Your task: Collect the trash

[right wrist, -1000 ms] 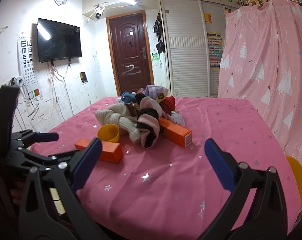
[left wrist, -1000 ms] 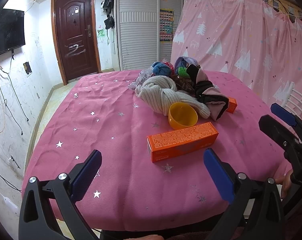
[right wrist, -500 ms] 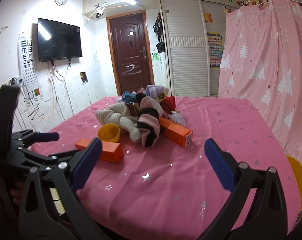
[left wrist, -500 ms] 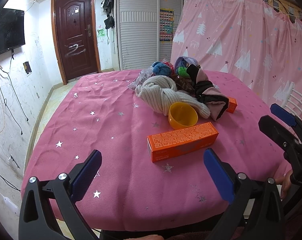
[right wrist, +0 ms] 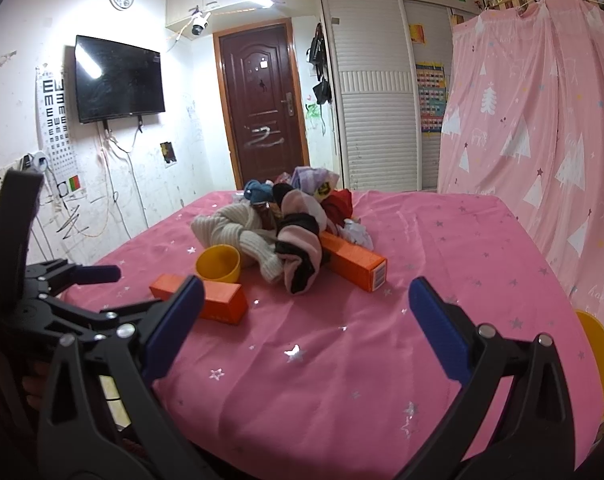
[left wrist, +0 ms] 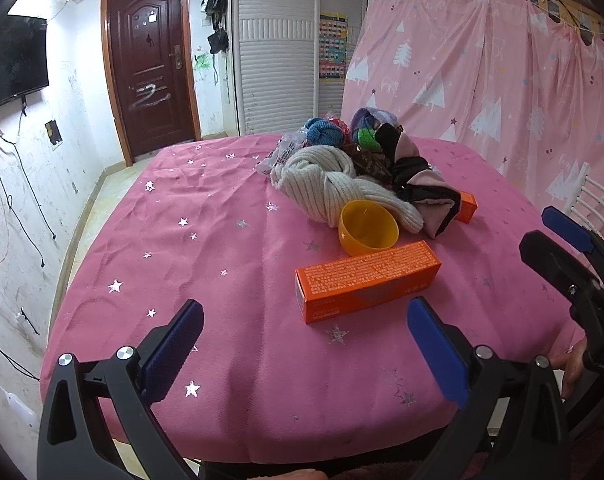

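An orange carton [left wrist: 365, 280] lies on the pink star-print tablecloth [left wrist: 206, 240], just beyond my open, empty left gripper [left wrist: 302, 344]. It also shows in the right wrist view [right wrist: 218, 300]. A second orange carton [right wrist: 355, 262] lies partly under a pile of clothes [right wrist: 286, 228]; its end shows in the left wrist view [left wrist: 466, 208]. A crumpled clear wrapper [left wrist: 280, 152] sits at the pile's far left. My right gripper [right wrist: 302, 332] is open and empty above the near table edge. It also shows in the left wrist view [left wrist: 573, 256] at the right.
A small yellow cup [left wrist: 367, 232] lies on its side between the near carton and a cream knitted scarf [left wrist: 329, 184]. A larger yellow container [right wrist: 599, 364] sits off the table's right edge. Pink curtain [left wrist: 501, 100] stands behind; a white chair [left wrist: 601, 208] is at right.
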